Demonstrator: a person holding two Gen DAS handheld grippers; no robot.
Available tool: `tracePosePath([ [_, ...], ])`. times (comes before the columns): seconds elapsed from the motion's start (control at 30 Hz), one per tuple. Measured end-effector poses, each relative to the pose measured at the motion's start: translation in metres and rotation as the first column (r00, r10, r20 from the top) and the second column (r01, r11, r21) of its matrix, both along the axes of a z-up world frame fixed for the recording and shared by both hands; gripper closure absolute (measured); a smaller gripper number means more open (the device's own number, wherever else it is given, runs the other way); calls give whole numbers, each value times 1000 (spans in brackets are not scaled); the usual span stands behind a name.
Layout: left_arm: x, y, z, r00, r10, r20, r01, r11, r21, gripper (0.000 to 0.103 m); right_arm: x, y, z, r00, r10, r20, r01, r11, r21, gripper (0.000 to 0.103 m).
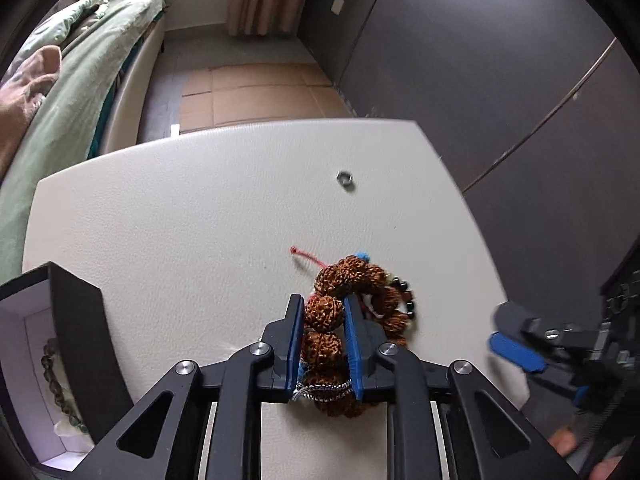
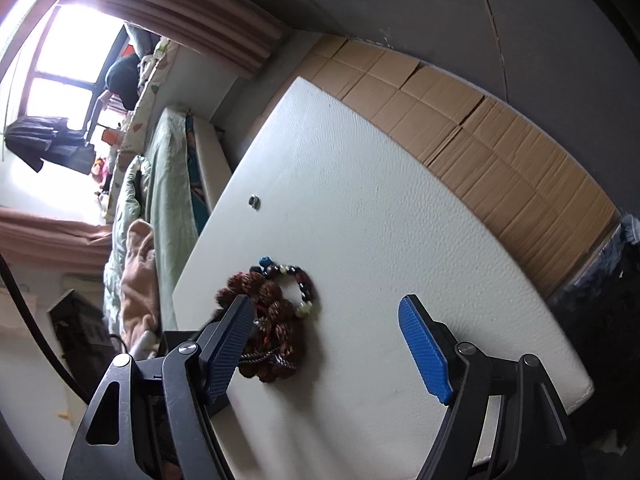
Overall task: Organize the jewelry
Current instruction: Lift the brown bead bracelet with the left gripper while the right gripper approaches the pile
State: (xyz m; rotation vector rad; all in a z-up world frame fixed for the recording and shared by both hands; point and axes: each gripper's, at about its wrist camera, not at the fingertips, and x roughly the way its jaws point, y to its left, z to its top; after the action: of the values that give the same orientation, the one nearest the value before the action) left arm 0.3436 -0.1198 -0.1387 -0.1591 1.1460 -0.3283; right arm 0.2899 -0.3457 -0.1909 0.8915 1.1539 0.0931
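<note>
While nearly all else sits on it, the white textured-leather tabletop is the biggest thing in view & the landmark for the rest. Off its left edge, seen from the left wrist cam, runs a bed w/ pale green bedding; beyond its far edge lie flat brown cardboard sheets on the floor. At the tabletop's near-left corner stands an open black box w/ white lining, w/ a string of dull green beads inside. Near the middle of the tabletop's near side is the left gripper, black w/ blue pads, clamped on a bracelet of large rough brown seed beads: one bead is squeezed between the pads, the rest of the loop lies on the tabletop. Touching that loop on the right is a smaller bracelet of dark & pale round beads, part under it. A thin red cord end sticks out left of the seed beads. Right gripper, over the tabletop's near-right part, is spread wide w/ nothing between its pads. Toward the tabletop's far side, well apart from the bracelets, lies a small silver metal ring.
</note>
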Motion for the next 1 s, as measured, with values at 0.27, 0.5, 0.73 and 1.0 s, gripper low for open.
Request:
tracePosePath([
  [0.27, -10, 15, 33, 997, 12, 76, -3, 994, -114, 82, 6, 15, 5, 998, 61, 23, -59, 995, -80, 27],
  [0.5, -19, 23, 65, 979, 13, 205, 10, 994, -109, 82, 13, 28, 18, 990, 123, 69, -107, 974, -200, 28],
  [0.73, -20, 42, 78, 971, 48, 236, -13, 989, -150, 82, 16, 31, 16, 988, 139, 62, -122, 966, -228, 35],
  [1.0, -20, 67, 80, 967, 121, 226, -80, 980, -182, 82, 34, 58, 18, 964, 262, 53, -224, 900, -373, 54],
])
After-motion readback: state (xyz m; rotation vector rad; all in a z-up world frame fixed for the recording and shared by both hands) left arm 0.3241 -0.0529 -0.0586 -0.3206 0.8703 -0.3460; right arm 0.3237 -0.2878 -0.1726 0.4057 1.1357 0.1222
